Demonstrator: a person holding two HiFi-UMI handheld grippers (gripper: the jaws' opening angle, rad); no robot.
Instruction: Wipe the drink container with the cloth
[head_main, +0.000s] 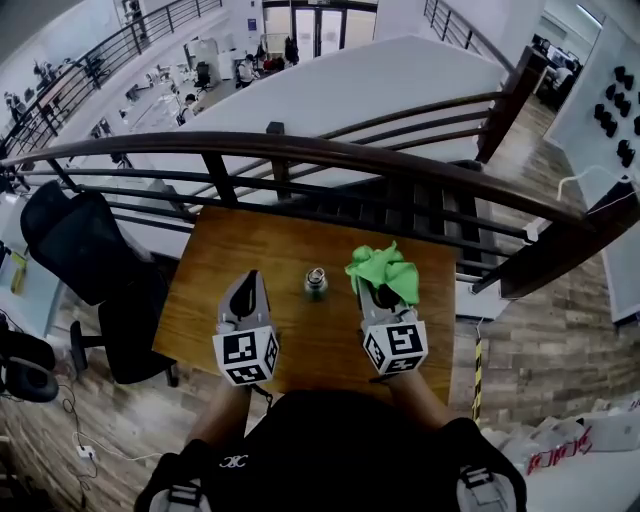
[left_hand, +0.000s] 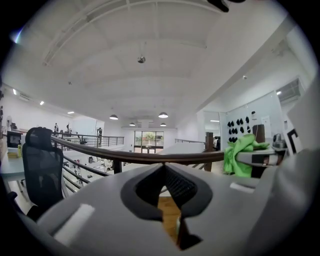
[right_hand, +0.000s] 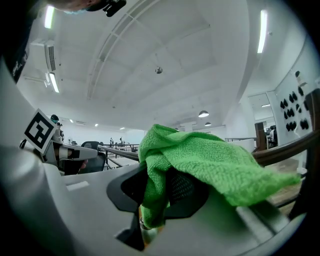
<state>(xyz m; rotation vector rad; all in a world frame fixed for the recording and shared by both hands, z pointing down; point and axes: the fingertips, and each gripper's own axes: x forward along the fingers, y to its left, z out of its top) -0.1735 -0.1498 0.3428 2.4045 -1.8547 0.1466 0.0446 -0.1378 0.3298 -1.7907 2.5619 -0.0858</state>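
Note:
The drink container (head_main: 316, 283), a small dark green bottle with a metal top, stands upright in the middle of the wooden table (head_main: 220, 300). My left gripper (head_main: 251, 277) hovers just left of it, jaws shut with nothing between them (left_hand: 164, 168). My right gripper (head_main: 381, 296) hovers just right of the container, shut on a bright green cloth (head_main: 382, 268). In the right gripper view the cloth (right_hand: 200, 160) drapes over the jaws (right_hand: 157, 186) and hides the fingertips. The cloth (left_hand: 241, 154) also shows at the right of the left gripper view. Both grippers point level, above the tabletop.
A dark curved railing (head_main: 330, 155) runs close behind the table's far edge, with a stairway beyond it. A black office chair (head_main: 85, 250) stands left of the table. The person's torso is at the near edge. Wooden floor (head_main: 540, 360) lies to the right.

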